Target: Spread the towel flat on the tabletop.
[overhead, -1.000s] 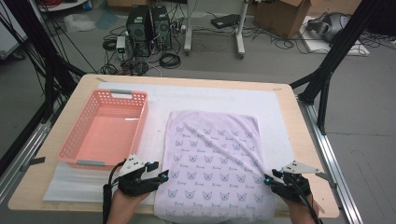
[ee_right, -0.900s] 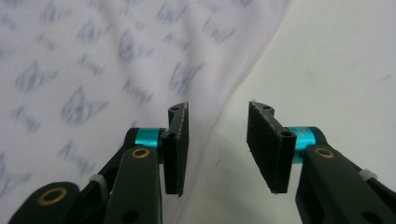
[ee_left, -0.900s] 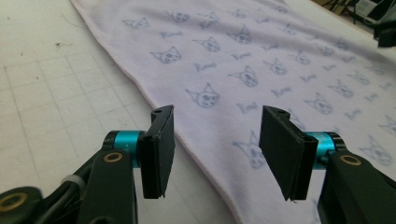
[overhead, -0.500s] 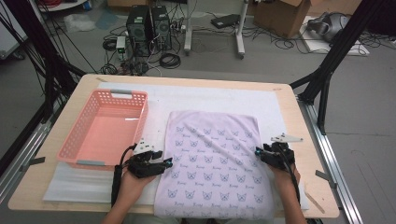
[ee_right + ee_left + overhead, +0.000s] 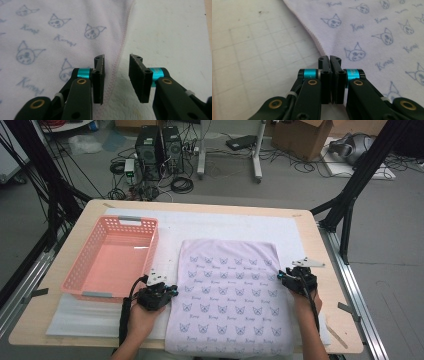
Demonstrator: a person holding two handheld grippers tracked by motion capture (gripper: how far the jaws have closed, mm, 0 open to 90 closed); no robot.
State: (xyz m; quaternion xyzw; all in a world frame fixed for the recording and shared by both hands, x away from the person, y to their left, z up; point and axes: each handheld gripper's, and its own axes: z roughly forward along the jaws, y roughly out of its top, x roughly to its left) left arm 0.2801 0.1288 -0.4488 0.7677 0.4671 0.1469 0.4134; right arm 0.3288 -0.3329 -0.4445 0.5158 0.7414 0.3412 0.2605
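Observation:
A pale lilac cloth (image 5: 227, 290) printed with cat faces lies flat on the white mat. My left gripper (image 5: 169, 291) sits at its left edge. In the left gripper view the gripper (image 5: 329, 58) has its jaws pressed together, having just closed on the cloth's hem (image 5: 317, 42). My right gripper (image 5: 282, 276) is at the cloth's right edge. In the right gripper view this gripper (image 5: 116, 61) is open, its jaws having just widened. The stitched hem (image 5: 122, 37) runs between the jaws, and the pads do not press it.
A pink plastic basket (image 5: 137, 221) stands left of the cloth, close behind my left gripper. A white gridded mat (image 5: 225, 225) covers the wooden table (image 5: 315, 250). Computers, cables and boxes sit on the floor beyond the far edge.
Both hands have moved away from the front edge along the cloth's sides. The left jaws have gone from open to shut at the hem.

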